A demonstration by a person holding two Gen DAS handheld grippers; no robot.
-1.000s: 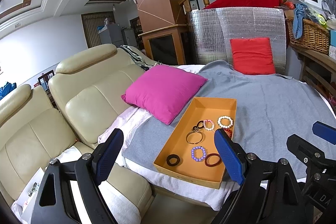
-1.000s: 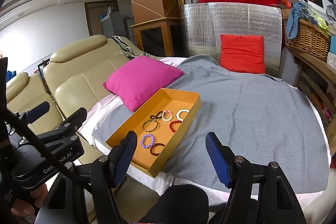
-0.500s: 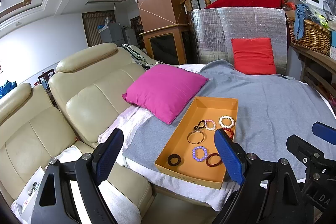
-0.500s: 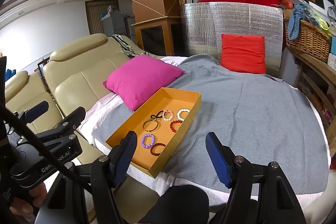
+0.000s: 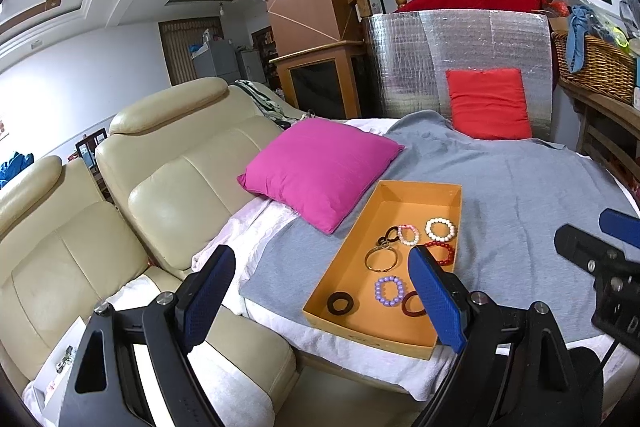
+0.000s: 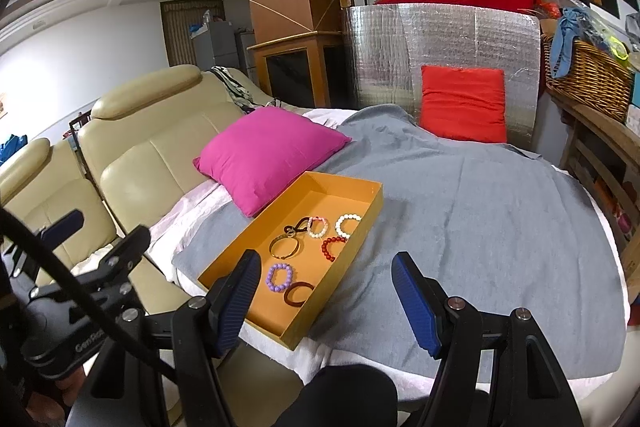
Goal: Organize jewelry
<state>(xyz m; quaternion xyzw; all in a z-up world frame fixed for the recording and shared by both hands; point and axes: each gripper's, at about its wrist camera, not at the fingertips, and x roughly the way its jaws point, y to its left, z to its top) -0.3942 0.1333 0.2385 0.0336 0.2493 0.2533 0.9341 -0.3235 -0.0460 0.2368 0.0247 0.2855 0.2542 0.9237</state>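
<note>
An orange tray [image 5: 348, 259] [image 6: 372, 203] lies on a grey cloth. In it are several bracelets: a purple bead one [image 5: 388, 291] [image 6: 280, 277], a white bead one [image 5: 440, 229] [image 6: 347, 225], a red bead one [image 5: 444, 253] [image 6: 332, 247], a pink-white one [image 5: 409, 234], a gold bangle [image 5: 382, 259] [image 6: 284, 247], a dark red ring [image 5: 412, 305] [image 6: 298, 293] and a black ring [image 5: 340, 303]. My left gripper [image 5: 322, 291] is open and empty, held short of the tray's near end. My right gripper [image 6: 326, 301] is open and empty, near the tray's near right corner.
A magenta pillow [image 5: 320, 167] [image 6: 268, 151] lies left of the tray, a red pillow [image 5: 488, 103] against a silver foil panel [image 5: 440, 47] at the back. Cream sofa seats [image 5: 176, 183] stand left. A wicker basket [image 6: 588, 79] sits on a shelf at right.
Both grippers have eased slightly forward toward the tray, which now looks a little closer. Both stay open and empty. The bracelets have not moved.
</note>
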